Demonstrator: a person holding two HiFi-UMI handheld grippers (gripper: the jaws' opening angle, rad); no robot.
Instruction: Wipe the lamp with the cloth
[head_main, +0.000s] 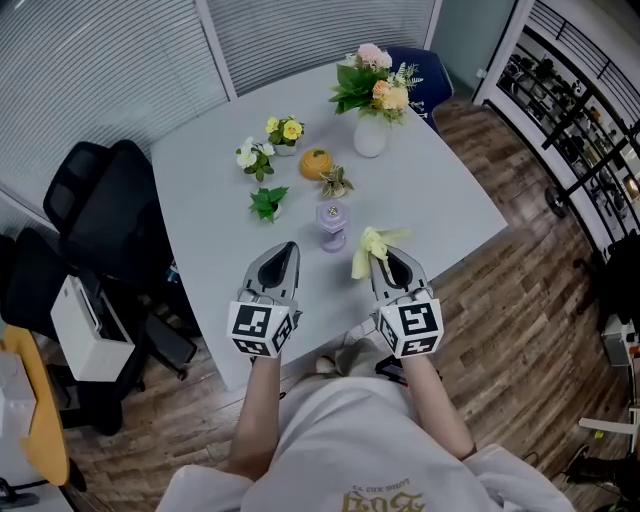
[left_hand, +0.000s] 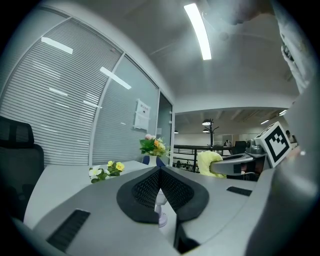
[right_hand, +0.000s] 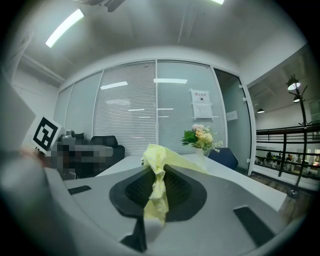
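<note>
While both grippers hover over the near edge of the table (head_main: 200, 170), the fingers of the right gripper (head_main: 385, 260) pinch a yellow cloth (head_main: 366, 250). The left gripper (head_main: 287, 250) has its fingers pressed together, empty. A small purple lamp (head_main: 333, 226) stands on the table just beyond and between their tips.

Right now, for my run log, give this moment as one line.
left gripper: shut, empty | right gripper: shut on yellow cloth | lamp: on table, untouched
</note>
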